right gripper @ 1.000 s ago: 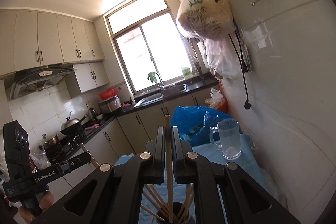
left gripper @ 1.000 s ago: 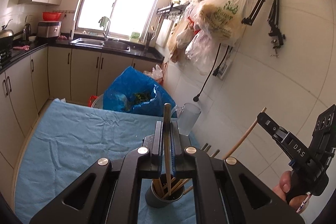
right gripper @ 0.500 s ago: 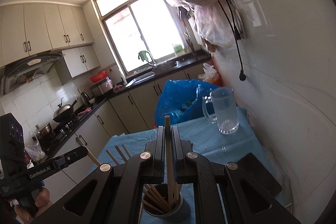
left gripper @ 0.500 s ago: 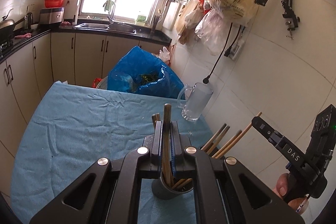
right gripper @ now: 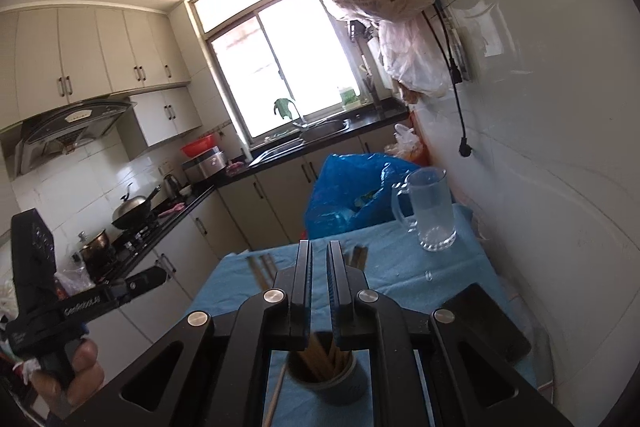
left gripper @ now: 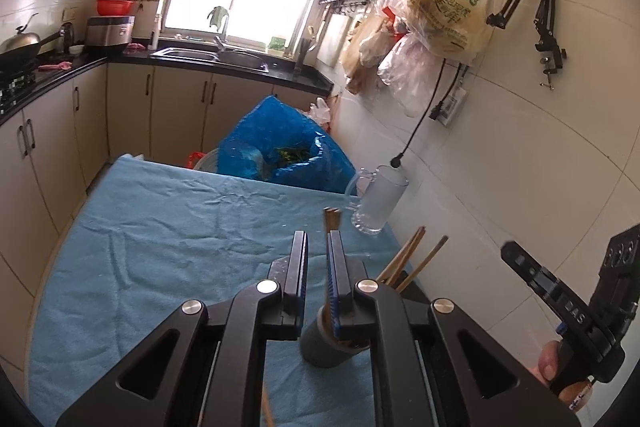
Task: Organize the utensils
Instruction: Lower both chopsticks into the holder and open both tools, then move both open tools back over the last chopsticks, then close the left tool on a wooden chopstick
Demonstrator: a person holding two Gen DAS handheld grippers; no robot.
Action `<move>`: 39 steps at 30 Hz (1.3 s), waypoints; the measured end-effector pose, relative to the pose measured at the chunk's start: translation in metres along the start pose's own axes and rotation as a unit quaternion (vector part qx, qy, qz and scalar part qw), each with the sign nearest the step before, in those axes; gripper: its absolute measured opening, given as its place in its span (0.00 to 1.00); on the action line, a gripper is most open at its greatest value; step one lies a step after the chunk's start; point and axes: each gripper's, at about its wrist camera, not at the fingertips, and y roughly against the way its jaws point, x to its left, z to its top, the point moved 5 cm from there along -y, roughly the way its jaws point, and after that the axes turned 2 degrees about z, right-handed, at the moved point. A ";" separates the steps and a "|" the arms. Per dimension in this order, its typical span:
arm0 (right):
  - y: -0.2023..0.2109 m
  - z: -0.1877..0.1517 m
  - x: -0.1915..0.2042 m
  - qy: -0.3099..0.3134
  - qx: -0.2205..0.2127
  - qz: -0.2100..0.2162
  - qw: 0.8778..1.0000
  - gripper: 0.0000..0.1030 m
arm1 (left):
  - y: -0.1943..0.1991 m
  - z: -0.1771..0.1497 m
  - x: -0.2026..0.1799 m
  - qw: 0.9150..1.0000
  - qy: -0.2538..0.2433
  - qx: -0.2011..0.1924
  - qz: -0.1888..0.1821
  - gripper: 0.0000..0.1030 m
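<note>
A dark grey cup [left gripper: 320,347] stands on the blue cloth just under both grippers, with several wooden chopsticks [left gripper: 404,259] fanned out of it. My left gripper [left gripper: 318,237] hovers over the cup; its jaws are opening, and the narrow gap between them is empty. A pair of chopstick ends [left gripper: 332,217] pokes up behind its right finger. In the right wrist view my right gripper [right gripper: 319,245] sits over the same cup [right gripper: 340,383], its jaws almost together with nothing between. One pale chopstick [right gripper: 276,395] slants past the cup's left rim.
A glass mug [left gripper: 378,203] stands at the far right of the table by the tiled wall. A blue bag [left gripper: 280,143] bulges beyond the far edge. A black flat object [right gripper: 480,323] lies right of the cup. The blue cloth [left gripper: 160,247] stretches out to the left.
Both grippers have sunk toward the cup. The chopstick that each one held between its jaws is gone from them and now stands among those in the cup.
</note>
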 end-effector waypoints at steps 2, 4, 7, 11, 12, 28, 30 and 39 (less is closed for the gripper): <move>0.002 -0.012 0.007 0.005 0.013 0.010 1.000 0.10 | 0.006 -0.007 0.013 1.000 0.006 0.004 0.008 0.15; 0.000 -0.030 0.014 0.008 0.036 0.020 0.999 0.16 | 0.008 -0.015 0.028 1.000 0.014 0.010 0.020 0.18; -0.012 -0.060 0.024 0.016 0.079 0.030 0.996 0.16 | 0.005 -0.032 0.052 0.999 0.023 0.032 0.038 0.18; -0.036 -0.100 0.036 0.024 0.138 0.033 0.990 0.16 | -0.008 -0.061 0.090 0.994 0.045 0.080 0.065 0.18; -0.041 -0.108 0.038 0.025 0.150 0.032 0.988 0.16 | -0.014 -0.069 0.099 0.992 0.048 0.095 0.071 0.19; -0.056 -0.147 0.041 0.035 0.202 0.018 0.979 0.17 | -0.138 -0.138 0.153 0.954 0.066 0.255 0.145 0.27; -0.058 -0.148 0.041 0.035 0.205 0.016 0.978 0.17 | -0.143 -0.140 0.154 0.952 0.059 0.258 0.155 0.19; -0.091 -0.163 0.059 0.050 0.244 0.017 0.968 0.27 | -0.098 -0.156 0.178 0.946 0.055 0.248 0.201 0.07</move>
